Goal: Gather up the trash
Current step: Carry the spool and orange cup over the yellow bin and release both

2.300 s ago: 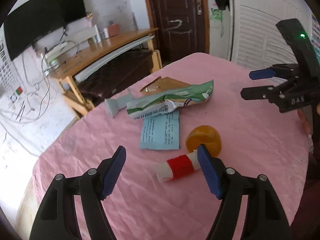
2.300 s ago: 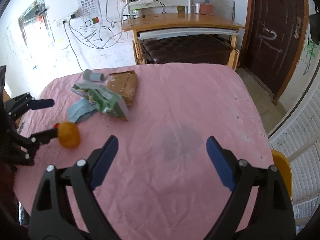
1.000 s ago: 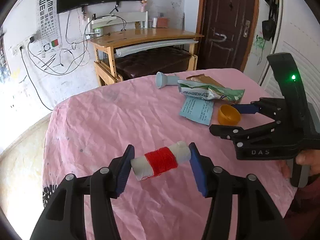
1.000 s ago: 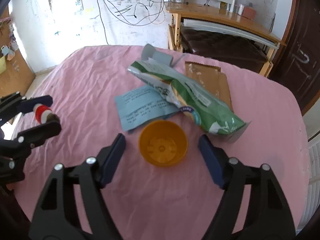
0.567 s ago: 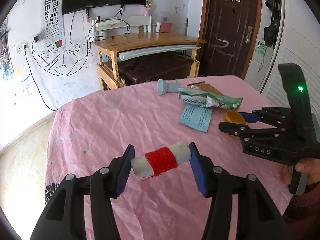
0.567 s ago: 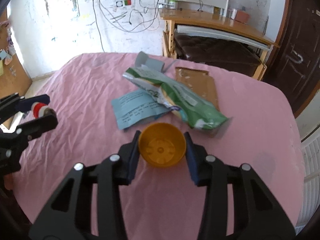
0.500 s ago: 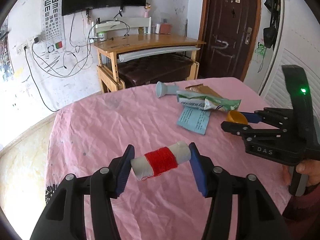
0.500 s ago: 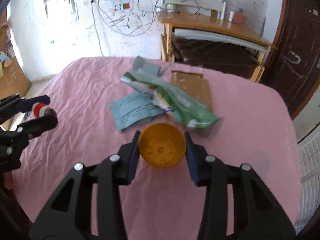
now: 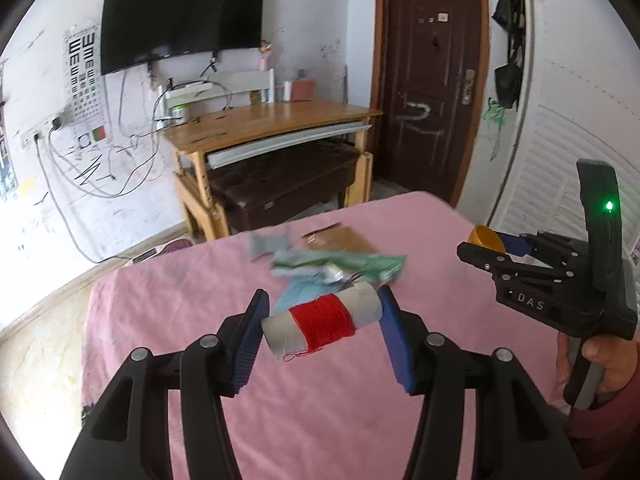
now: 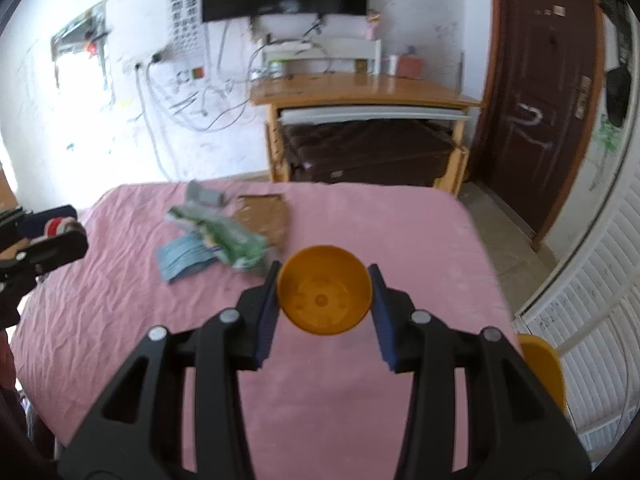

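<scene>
My left gripper (image 9: 322, 330) is shut on a cardboard spool of red thread (image 9: 322, 326) and holds it above the pink table (image 9: 320, 420). My right gripper (image 10: 324, 300) is shut on an orange plastic cup (image 10: 324, 290), lifted off the table; the cup also shows in the left wrist view (image 9: 486, 238). On the table lie a green wrapper (image 10: 218, 232), a blue paper slip (image 10: 182, 258), a brown packet (image 10: 266, 216) and a grey funnel-shaped piece (image 10: 204, 196).
The pink cloth (image 10: 140, 320) covers the whole table. A wooden desk (image 9: 264, 128) stands behind it by the wall. A dark door (image 9: 424, 76) is at the back right. A yellow chair (image 10: 542, 368) stands at the table's right edge.
My right gripper closed on the orange cup and lifted it off the table. Both grippers have risen and tilted up, with the spool still held in the left.
</scene>
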Motion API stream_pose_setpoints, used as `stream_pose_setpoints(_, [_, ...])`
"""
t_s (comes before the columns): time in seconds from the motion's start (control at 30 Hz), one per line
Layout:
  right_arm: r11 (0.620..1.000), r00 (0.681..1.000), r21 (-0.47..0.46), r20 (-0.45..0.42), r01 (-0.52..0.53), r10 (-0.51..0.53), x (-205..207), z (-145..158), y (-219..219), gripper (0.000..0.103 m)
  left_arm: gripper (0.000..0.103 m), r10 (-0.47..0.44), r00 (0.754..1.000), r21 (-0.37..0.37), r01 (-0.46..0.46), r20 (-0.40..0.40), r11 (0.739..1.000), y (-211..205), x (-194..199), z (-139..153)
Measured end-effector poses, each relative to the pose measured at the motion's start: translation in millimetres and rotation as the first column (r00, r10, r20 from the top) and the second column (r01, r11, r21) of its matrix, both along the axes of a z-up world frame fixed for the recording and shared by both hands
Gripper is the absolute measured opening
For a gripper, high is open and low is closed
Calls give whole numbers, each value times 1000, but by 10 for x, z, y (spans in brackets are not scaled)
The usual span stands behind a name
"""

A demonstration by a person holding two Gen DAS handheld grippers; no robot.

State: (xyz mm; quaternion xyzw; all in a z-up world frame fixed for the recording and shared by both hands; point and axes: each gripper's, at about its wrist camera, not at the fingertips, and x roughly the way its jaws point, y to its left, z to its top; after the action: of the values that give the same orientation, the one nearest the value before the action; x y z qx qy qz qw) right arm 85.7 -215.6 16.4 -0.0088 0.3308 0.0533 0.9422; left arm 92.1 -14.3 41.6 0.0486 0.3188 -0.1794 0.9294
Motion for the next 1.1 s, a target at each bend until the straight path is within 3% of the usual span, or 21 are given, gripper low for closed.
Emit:
stream_pose_setpoints(0.27, [991,991,33,36,131,-132,-134,17,-709,40,51,-90,996,-4,90,10,996,-634,47,113])
stream_pose_setpoints(0.5, [973,972,29,40,228,-229,-237,-65,-1283,40,51,-178,984,-33,177,-27,984,-1269,145,76])
stream_pose_setpoints(0.67, [956,956,3,21,292,-292,-353,-199,-1666,40,51,-255,964,-31,253,-75,967,-1805,222,-7])
stream_pose_setpoints(0.9, [915,918,71,-36,397,-396,-491,-471,-2292,40,51,-337,930,-59,331,-147,942,-2518,266,-83])
stream_pose_setpoints(1.1, [901,907,116,-106,418,-407,-463,-749,-2520,43,51,-375,906,-44,374,-196,926,-3007,222,-212])
